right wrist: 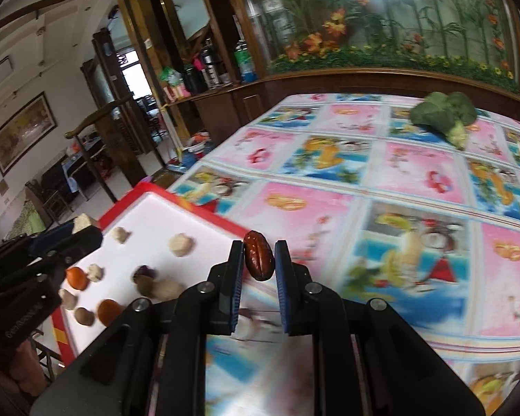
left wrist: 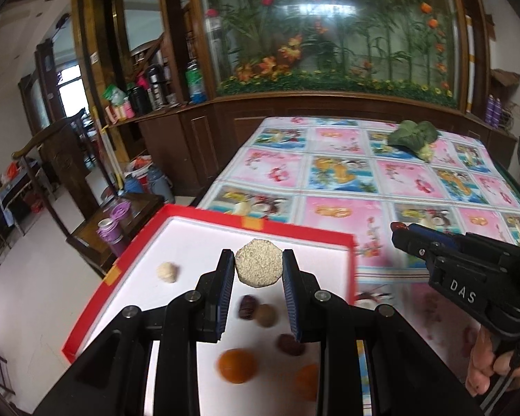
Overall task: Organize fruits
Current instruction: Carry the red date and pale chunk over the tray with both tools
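My left gripper [left wrist: 258,260] is shut on a flat beige grain cake [left wrist: 258,267], held above the red-rimmed white tray [left wrist: 343,239]. Under it the tray holds dark red dates [left wrist: 246,306], a tan round fruit [left wrist: 266,315], two orange fruits [left wrist: 237,365] and a pale ball [left wrist: 168,272]. My right gripper [right wrist: 258,248] is shut on a red-brown date [right wrist: 258,259], lifted over the patterned tablecloth just right of the tray [right wrist: 149,196]. In the left wrist view the right gripper [left wrist: 398,226] shows at the right, over the cloth. The left gripper [right wrist: 78,225] shows at the left of the right wrist view.
A broccoli head [right wrist: 443,114] lies at the table's far right. The flowered tablecloth [left wrist: 363,180] covers the table. A wooden cabinet with a glass flower display [left wrist: 329,34] stands behind it. To the left the table drops off to a floor with chairs and bottles [left wrist: 114,228].
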The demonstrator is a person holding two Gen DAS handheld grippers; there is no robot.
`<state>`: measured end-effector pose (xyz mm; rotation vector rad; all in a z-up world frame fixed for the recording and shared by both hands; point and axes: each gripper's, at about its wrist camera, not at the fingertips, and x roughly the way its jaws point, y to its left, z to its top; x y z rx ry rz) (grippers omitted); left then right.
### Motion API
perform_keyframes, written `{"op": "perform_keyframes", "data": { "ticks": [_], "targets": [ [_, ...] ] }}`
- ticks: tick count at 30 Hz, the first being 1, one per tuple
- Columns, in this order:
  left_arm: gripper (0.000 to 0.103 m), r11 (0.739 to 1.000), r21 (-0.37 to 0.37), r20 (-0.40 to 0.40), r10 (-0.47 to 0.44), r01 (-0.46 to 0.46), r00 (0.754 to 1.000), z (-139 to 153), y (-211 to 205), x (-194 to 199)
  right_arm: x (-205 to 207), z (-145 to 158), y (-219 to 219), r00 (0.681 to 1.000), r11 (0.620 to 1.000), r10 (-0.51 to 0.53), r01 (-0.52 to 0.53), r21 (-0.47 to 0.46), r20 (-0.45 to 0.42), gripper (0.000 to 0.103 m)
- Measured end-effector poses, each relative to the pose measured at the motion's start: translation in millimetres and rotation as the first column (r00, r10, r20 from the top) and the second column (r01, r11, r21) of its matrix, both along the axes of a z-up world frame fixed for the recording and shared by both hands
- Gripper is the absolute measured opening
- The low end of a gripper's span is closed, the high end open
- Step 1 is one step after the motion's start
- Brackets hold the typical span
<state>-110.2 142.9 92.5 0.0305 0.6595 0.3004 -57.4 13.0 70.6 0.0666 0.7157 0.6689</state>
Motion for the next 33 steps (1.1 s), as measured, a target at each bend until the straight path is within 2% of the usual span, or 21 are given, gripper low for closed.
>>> {"op": "perform_keyframes", "data": {
  "ticks": [7, 12, 33],
  "targets": [
    [0.027, 0.997, -0.022, -0.027, 0.077, -0.078, 0.997, -14.6, 41.4, -9.5, -18.5, -6.8, 55.0, 0.996, 0.995, 0.093, -0.093, -0.032, -0.011, 0.020],
    [0.027, 0.993, -0.038, -0.051, 0.109, -0.111, 0.993, -25.8, 59.1, -11.8, -27.9, -14.5, 79.0, 0.991, 0.989, 0.130, -0.131, -0.067, -0.024, 0.020],
    [0.027, 0.988, -0.053, -0.117, 0.140, -0.147, 0.983, -48.5, 74.7, -5.4, -34.8, -28.4, 92.4, 0.985, 0.978, 0.169, -0.173, -0.120, -0.044, 0.020]
  ]
}}
